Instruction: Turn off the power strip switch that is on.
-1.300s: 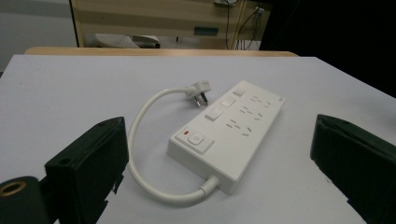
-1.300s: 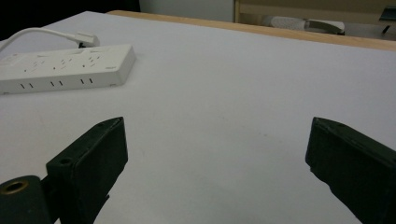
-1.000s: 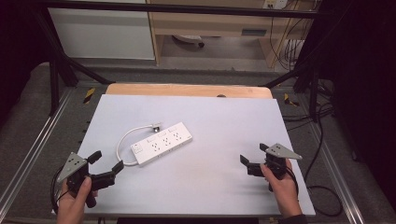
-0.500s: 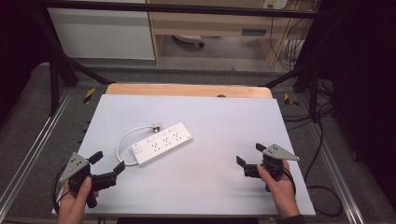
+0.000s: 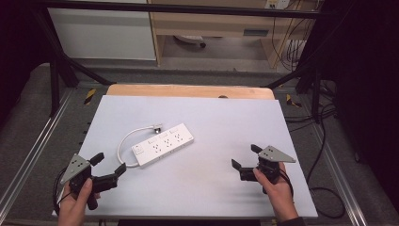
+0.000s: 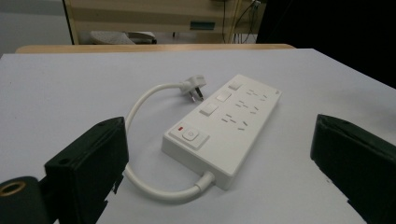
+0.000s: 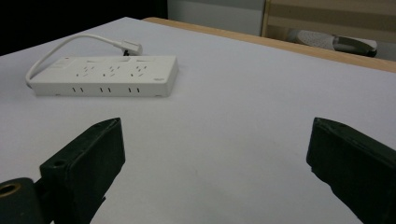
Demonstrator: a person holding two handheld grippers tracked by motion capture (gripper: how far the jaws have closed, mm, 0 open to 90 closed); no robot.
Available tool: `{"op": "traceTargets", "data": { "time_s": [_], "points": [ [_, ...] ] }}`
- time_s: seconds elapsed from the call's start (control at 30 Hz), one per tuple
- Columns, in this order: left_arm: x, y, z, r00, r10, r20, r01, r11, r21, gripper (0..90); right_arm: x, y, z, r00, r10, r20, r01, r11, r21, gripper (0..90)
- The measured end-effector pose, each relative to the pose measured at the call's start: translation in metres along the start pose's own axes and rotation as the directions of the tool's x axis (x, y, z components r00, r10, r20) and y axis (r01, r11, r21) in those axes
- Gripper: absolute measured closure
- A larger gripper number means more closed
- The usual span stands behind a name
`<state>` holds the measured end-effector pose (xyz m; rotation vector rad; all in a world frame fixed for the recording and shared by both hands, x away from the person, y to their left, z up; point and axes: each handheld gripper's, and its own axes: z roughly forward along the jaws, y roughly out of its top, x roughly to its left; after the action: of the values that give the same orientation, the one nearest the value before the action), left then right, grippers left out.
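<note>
- A white power strip lies flat on the grey table top, left of the middle and turned at an angle, with the sockets facing up.
- Its short white cable comes out of the near-left end, makes a loop on the table and ends at the white plug, which lies just beside the far long side of the strip.
- In the left gripper view the strip shows a switch with a small red mark at the near end, then three more switches along one side and socket holes along the other side.
- The left gripper is at the near-left corner of the table, held by the person's left hand. Its jaws are spread wide and hold nothing. One jaw tip is near the cable end of the strip, but I cannot tell if it touches it.
- In the left gripper view the strip lies between the two black jaws and a little further away from them.
- The right gripper is at the near-right part of the table, held by the right hand. It points to the left, toward the strip, and is well apart from it. Its jaws are also spread wide and empty.
- In the right gripper view the strip lies far on the upper left, with its long side toward the camera, and bare table is between the jaws.
- A wooden edge runs along the far side of the table.
</note>
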<state>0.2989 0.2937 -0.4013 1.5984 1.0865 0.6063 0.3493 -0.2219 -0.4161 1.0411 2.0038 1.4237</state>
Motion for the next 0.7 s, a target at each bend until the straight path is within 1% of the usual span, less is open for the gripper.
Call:
{"op": "traceTargets", "data": {
  "time_s": [0.07, 0.27, 0.37, 0.57, 0.7],
  "points": [
    [-0.001, 0.000, 0.000, 1.0000, 0.001, -0.003, -0.001, 1.0000, 0.002, 4.1, 0.003, 0.002, 0.001, 0.9999, -0.001, -0.014, 0.001, 1.000, 0.003, 4.7],
    [-0.001, 0.000, 0.000, 1.0000, 0.002, -0.006, -0.002, 0.9999, 0.011, 4.1, 0.010, 0.004, 0.005, 0.9995, 0.004, -0.032, -0.004, 1.000, 0.018, 3.3],
    [-0.001, -0.001, 0.001, 1.0000, 0.000, -0.008, 0.000, 0.9999, 0.013, 4.1, 0.011, 0.006, 0.006, 0.9993, 0.008, -0.037, -0.008, 1.000, 0.015, 2.8],
    [-0.002, -0.001, 0.002, 1.0000, -0.004, -0.004, 0.004, 0.9999, 0.011, 4.1, 0.012, 0.006, 0.006, 0.9992, -0.002, -0.039, 0.002, 1.000, 0.015, 2.6],
    [-0.003, 0.000, 0.001, 1.0000, -0.002, 0.009, 0.002, 1.0000, -0.001, 4.2, 0.012, 0.004, 0.007, 0.9991, -0.010, -0.041, 0.011, 1.000, 0.017, 2.4]
  ]
}}
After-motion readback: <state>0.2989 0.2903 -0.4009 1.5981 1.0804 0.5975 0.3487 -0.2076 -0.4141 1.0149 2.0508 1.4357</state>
